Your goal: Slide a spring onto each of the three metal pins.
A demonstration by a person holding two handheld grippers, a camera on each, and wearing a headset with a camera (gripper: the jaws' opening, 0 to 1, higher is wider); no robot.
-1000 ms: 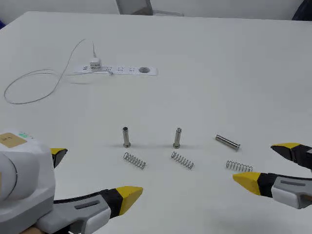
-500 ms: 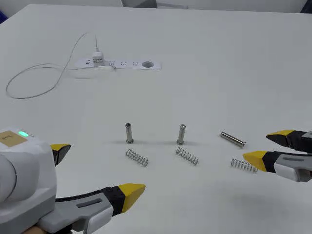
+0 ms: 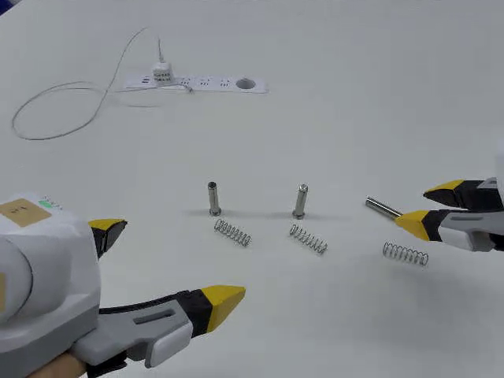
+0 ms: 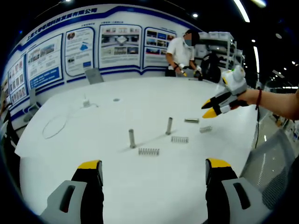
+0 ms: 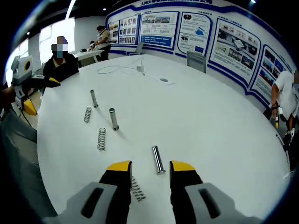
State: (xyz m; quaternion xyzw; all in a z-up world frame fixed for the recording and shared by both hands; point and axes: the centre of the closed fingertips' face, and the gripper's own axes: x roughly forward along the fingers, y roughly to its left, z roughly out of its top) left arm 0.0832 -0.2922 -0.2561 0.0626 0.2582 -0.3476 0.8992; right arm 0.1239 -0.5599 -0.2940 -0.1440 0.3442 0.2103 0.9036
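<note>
Paired up on the white counter [image 3: 354, 94] for easy matching: left upright silver metal pin [image 3: 213, 198] with a coiled wire spring [image 3: 233, 232] just in front, middle upright pin [image 3: 300, 201] with its own spring [image 3: 308, 239], fallen third pin [image 3: 383, 207] near the last spring [image 3: 405, 253]. Holds the right yellow-tipped gripper [image 3: 425, 206] released, jaws flanking the fallen pin's near end, probably to stand it up. Holds the left yellow-tipped gripper [image 3: 167, 264] released and empty. Wall posters [image 4: 112, 44] and tan gripper sticker [image 3: 17, 209]: writing too small to read.
</note>
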